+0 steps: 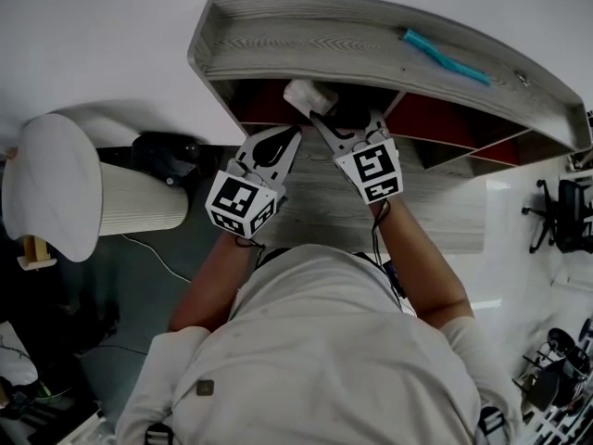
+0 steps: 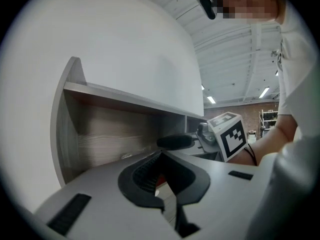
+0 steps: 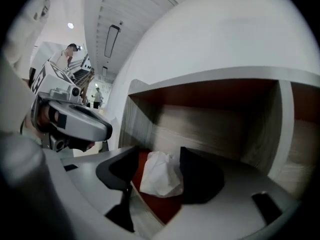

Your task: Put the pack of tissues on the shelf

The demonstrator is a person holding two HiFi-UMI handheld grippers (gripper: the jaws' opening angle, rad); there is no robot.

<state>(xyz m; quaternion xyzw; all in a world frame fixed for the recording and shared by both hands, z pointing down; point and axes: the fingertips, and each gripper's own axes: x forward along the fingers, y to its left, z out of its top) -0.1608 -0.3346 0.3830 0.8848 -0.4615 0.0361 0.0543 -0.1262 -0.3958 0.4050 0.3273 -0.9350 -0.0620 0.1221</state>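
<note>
The white pack of tissues (image 1: 309,95) (image 3: 161,175) lies on the red floor (image 3: 166,208) of a compartment in the grey wooden shelf (image 1: 371,35). My right gripper (image 1: 345,117) (image 3: 159,156) reaches into that compartment. It is open, with the pack between its two jaws; a strip of red floor shows between the pack and the left jaw. My left gripper (image 1: 295,133) (image 2: 161,154) hovers just left of the right one, in front of the shelf, shut on nothing.
A teal object (image 1: 445,58) lies on the shelf's top board. Upright dividers (image 3: 282,129) split the shelf into compartments. A white round-topped piece (image 1: 56,193) and a ribbed white cylinder (image 1: 139,197) stand at the left, a black office chair (image 1: 561,211) at the right.
</note>
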